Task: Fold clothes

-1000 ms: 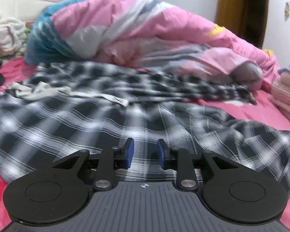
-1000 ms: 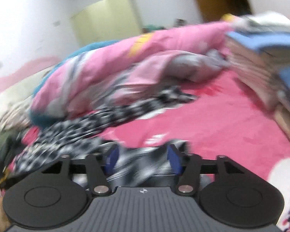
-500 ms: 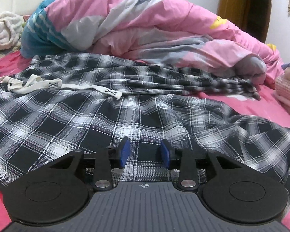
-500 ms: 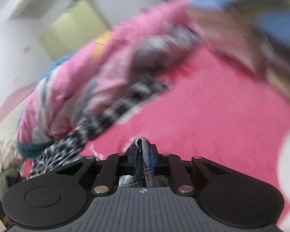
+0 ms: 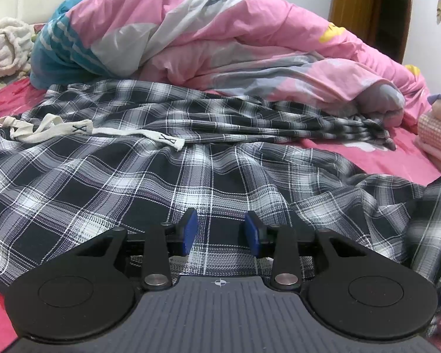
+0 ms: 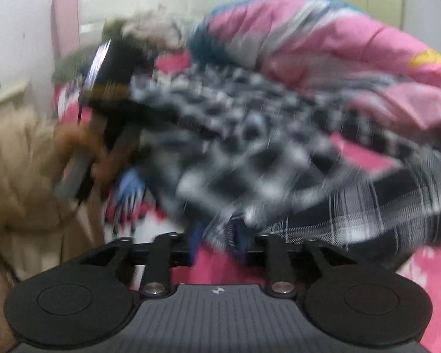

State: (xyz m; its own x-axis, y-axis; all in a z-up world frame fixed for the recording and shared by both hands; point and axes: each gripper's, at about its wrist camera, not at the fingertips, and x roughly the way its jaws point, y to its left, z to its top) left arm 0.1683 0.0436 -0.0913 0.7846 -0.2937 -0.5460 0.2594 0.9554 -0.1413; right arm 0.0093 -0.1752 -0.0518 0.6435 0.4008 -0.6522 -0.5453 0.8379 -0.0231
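The pants (image 5: 191, 182) lie spread on the bed (image 5: 397, 161), not folded yet; left tool (image 5: 220, 229) gapes empty; right tool (image 6: 217, 238) is opening, cloth between.

Left gripper (image 5: 220, 231) is seen at lower centre of the frame, blue pads (image 5: 190, 229) parted over black-and-white plaid trousers (image 5: 108, 182); no fabric is pinched between them. The trousers are spread across a pink bedsheet (image 5: 391, 161). A white drawstring (image 5: 73, 128) lies at centre left. A pink duvet (image 5: 235, 38) is heaped across the upper frame. Folded laundry (image 5: 438, 129) is stacked at the right edge.
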